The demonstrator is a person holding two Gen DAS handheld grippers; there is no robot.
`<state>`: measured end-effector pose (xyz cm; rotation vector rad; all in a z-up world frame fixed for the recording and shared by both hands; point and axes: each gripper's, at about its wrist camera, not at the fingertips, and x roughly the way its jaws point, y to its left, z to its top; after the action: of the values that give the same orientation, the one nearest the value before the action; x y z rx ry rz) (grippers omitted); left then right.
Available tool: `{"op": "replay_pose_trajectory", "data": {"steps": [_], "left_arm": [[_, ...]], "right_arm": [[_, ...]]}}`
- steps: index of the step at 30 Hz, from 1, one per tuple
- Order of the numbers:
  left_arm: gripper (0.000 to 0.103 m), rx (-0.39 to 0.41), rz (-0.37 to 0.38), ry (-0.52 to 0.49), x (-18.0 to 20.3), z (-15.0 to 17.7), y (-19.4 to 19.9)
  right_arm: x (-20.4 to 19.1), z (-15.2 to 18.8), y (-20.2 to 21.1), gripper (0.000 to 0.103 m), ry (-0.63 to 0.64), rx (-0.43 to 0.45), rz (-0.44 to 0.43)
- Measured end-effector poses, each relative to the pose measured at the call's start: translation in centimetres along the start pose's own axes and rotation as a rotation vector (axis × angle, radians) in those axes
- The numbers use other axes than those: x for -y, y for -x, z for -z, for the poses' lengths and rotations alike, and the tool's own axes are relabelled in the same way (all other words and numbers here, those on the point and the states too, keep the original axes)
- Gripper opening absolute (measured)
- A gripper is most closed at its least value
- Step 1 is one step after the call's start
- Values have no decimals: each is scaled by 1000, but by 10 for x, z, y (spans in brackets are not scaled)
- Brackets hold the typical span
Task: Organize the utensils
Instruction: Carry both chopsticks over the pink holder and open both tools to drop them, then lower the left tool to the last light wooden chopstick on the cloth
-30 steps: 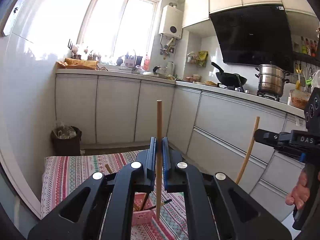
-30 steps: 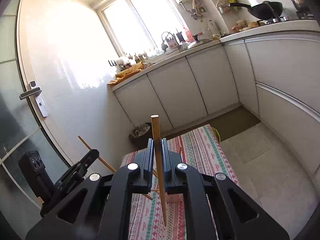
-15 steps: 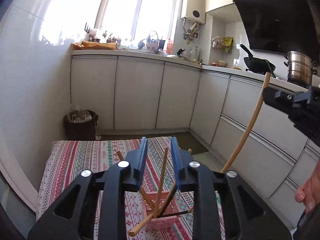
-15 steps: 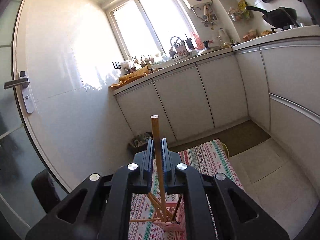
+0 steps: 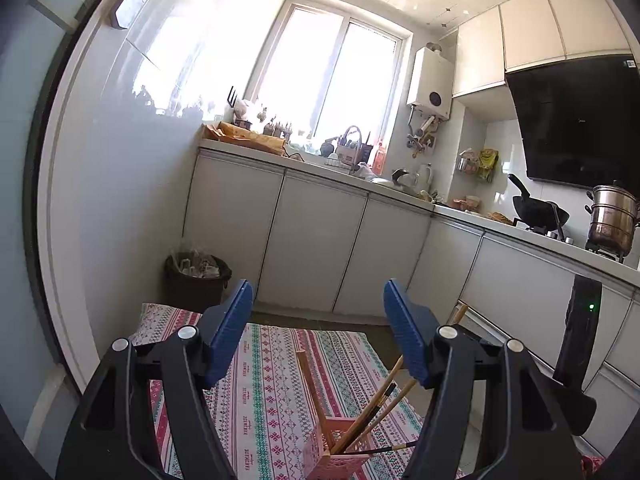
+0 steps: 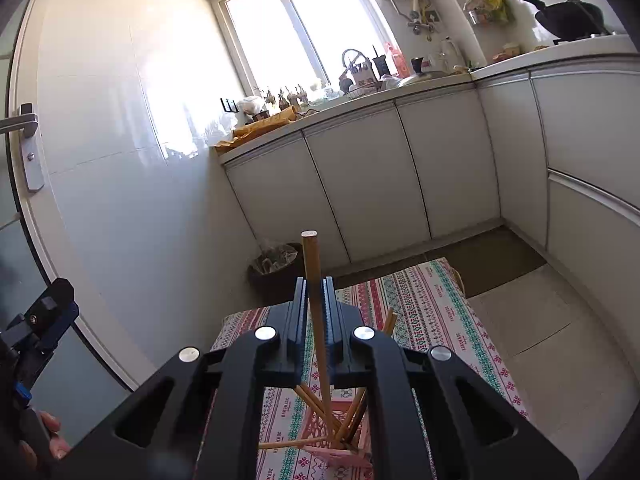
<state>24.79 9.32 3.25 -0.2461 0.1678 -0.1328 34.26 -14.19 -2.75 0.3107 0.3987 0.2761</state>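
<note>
My left gripper [image 5: 318,292] hangs above the striped tablecloth [image 5: 272,380]; its jaws are opening and nothing is between the blue pads [image 5: 236,320]. Below it a pink lattice holder [image 5: 320,460] stands on the cloth with several wooden chopsticks [image 5: 376,404] leaning in it. My right gripper [image 6: 315,284] is shut on one upright wooden chopstick [image 6: 310,256], whose lower end reaches down among the chopsticks in the pink holder [image 6: 344,458]. The right gripper's black body [image 5: 580,360] shows at the right of the left wrist view. The left gripper [image 6: 44,320] shows at the right wrist view's left edge.
A dark trash bin [image 5: 196,280] stands behind the table by the white wall. White kitchen cabinets [image 5: 316,248] run along the back and right, with a wok [image 5: 536,208] and a steel pot [image 5: 612,220] on the counter. Tiled floor [image 6: 540,340] lies right of the table.
The left gripper has opened and let go of its chopstick, which now leans in the pink holder. The right gripper has come down over the holder with its chopstick.
</note>
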Motion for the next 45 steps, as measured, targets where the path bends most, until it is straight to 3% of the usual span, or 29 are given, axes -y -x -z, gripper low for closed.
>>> {"op": "replay_pose_trajectory", "data": {"steps": [3,5,9,14,21,24,27,30,34,37,40,45], "left_arm": [[64,-11,-4,2,-2,0,-2],[64,-13,-5,3,-4,-1,-2],[64,-8,-4,2,-6,-3,1],[71,-36,14,-1,-2,1,-1],[95,-71,-4,-30,13,13,-5],[96,-98,-7,-33,17,19,-9],[96,-197,1,-65,24,30,-22],[96,-233,-14,-98,29,45,-24],[96,-305,37,-172,35,63,-15],[96,-457,97,-309,43,85,-13],[96,-617,132,-593,66,120,-5],[96,-953,395,-1070,104,214,37]], "right_arm": [[-2,6,-10,14,-6,-29,-19],[-2,9,-15,53,-19,-42,-17],[4,9,-8,57,-37,-18,4],[17,5,11,88,-70,32,52],[32,7,30,96,-66,38,98],[37,11,38,96,-65,23,120],[45,15,43,96,-65,-11,134],[49,25,54,96,-48,-47,141],[67,51,87,96,-47,-110,174],[94,82,111,96,-117,-216,200],[127,119,131,96,-227,-309,231],[173,173,138,96,-448,-477,276]]}}
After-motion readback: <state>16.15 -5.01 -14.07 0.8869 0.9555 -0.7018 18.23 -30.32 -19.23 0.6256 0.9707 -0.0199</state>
